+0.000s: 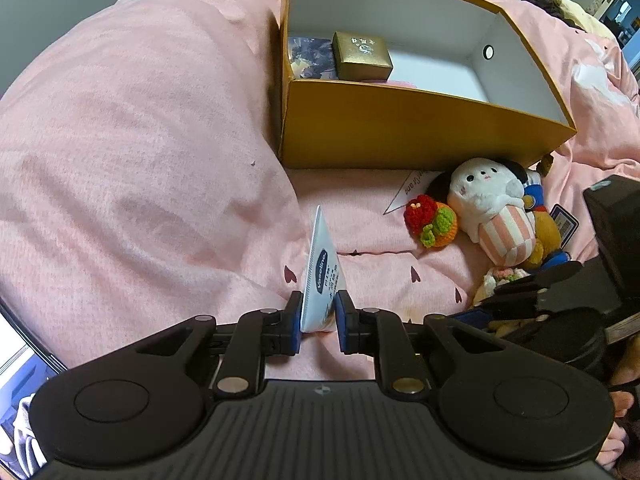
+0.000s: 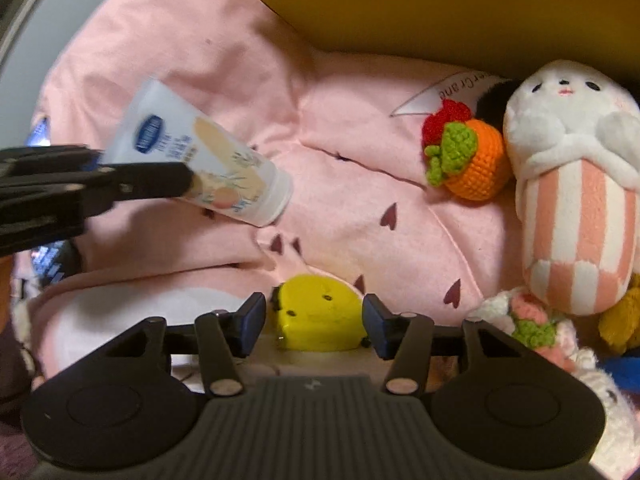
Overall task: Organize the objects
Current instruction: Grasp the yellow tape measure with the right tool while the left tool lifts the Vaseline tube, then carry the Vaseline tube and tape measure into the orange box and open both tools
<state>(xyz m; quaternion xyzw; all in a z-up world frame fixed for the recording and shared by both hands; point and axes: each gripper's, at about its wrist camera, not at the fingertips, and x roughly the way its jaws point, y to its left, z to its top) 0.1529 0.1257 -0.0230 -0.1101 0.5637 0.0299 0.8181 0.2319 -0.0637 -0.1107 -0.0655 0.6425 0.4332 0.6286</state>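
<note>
My left gripper [image 1: 318, 316] is shut on a white Vaseline tube [image 1: 320, 276], held above the pink bedspread in front of the gold box [image 1: 400, 128]. The tube also shows in the right wrist view [image 2: 200, 160], with the left gripper's fingers [image 2: 152, 180] clamped on it. My right gripper [image 2: 314, 324] is open, its jaws on either side of a yellow toy [image 2: 320, 312] without touching it. The box holds a small gold carton [image 1: 362, 56] and a dark card [image 1: 308, 58].
A white plush in a pink striped cup [image 2: 576, 200] and a crocheted red-and-orange fruit [image 2: 464, 156] lie beside the box. Crocheted flowers [image 2: 532, 320] and other small toys lie at the right. The bedspread [image 1: 140, 160] bulges high at the left.
</note>
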